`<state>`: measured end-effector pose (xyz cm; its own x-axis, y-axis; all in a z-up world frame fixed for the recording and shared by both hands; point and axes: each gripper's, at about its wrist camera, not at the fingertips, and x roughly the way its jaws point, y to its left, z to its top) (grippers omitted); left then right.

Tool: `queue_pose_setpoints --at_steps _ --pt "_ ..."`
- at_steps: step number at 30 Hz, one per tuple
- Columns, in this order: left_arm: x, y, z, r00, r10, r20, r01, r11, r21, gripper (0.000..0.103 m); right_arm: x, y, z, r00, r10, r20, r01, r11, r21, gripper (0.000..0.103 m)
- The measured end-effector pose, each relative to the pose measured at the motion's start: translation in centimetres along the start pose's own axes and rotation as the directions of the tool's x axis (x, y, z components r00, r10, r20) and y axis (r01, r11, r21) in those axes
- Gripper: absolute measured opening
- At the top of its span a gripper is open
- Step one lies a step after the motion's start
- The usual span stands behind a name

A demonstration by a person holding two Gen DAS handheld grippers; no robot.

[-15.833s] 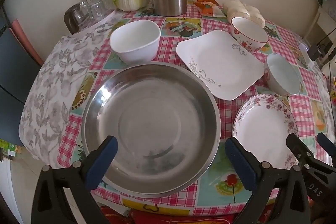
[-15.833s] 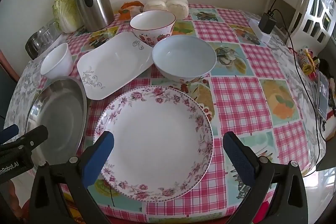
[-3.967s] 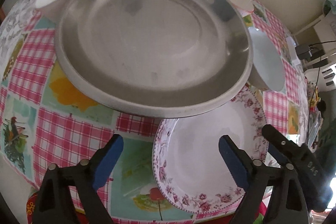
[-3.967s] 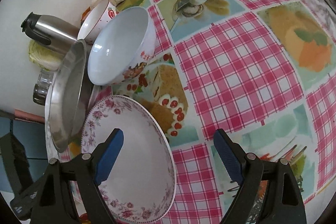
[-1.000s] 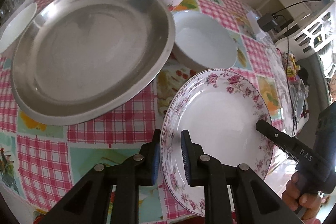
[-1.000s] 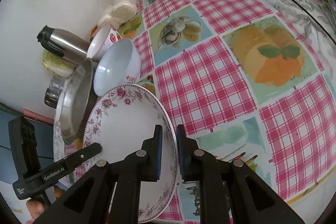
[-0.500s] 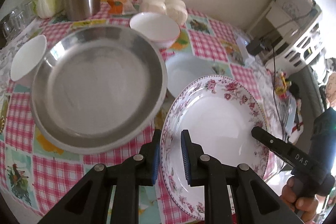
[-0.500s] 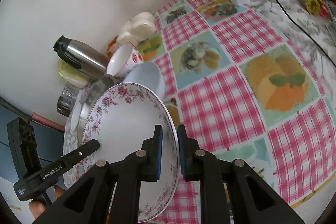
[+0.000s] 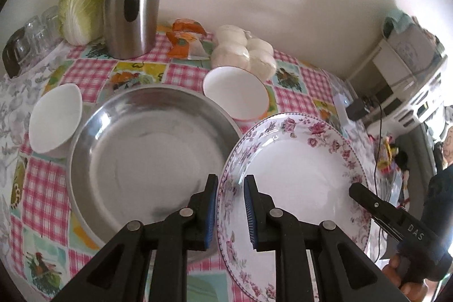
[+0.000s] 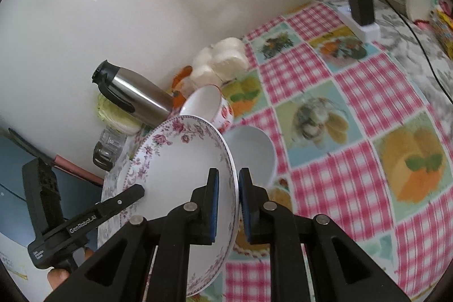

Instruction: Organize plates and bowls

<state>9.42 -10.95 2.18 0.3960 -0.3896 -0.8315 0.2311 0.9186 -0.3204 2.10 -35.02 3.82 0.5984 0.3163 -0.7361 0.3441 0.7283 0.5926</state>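
I have the floral plate (image 9: 297, 174) off the table, tilted, pinched from both sides: left gripper (image 9: 230, 210) clamped on its left rim, right gripper (image 10: 225, 205) clamped on the opposite rim. Steel basin (image 9: 147, 157) lies directly left of the plate, on my left hand's side, rim nearly under the plate's edge. My guess: carry goes leftward, level the plate first. Blue bowl (image 10: 252, 157) sits just beyond the plate
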Motion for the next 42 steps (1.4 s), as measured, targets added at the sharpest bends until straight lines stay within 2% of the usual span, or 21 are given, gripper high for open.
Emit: queue_pose_setpoints --at_steps 9,19,26,33,42 --pt "0.9 3.0 3.1 1.0 -0.022 0.009 0.022 0.998 -0.065 0.021 2.3 2.2 2.4 0.998 0.058 0.005 -0.058 0.998 -0.024 0.016" --pt "0.5 4.9 4.9 0.998 -0.023 0.051 0.028 0.995 -0.096 0.021 4.4 3.9 3.9 0.995 0.1 0.009 -0.1 0.994 -0.044 0.017" --pt "0.3 7.3 5.3 0.999 -0.027 0.047 0.034 0.989 -0.145 0.021 6.3 4.7 4.0 0.992 0.128 -0.014 -0.129 0.99 -0.049 0.017" --pt "0.1 10.1 5.2 0.999 -0.018 0.033 0.024 0.979 -0.202 0.021 8.7 6.0 3.1 0.988 0.133 -0.073 -0.138 0.989 -0.061 0.017" --pt "0.4 13.1 4.8 0.999 0.043 -0.003 -0.043 0.969 -0.245 0.021 11.6 7.6 1.8 0.982 0.126 -0.138 -0.138 0.987 -0.078 0.017"
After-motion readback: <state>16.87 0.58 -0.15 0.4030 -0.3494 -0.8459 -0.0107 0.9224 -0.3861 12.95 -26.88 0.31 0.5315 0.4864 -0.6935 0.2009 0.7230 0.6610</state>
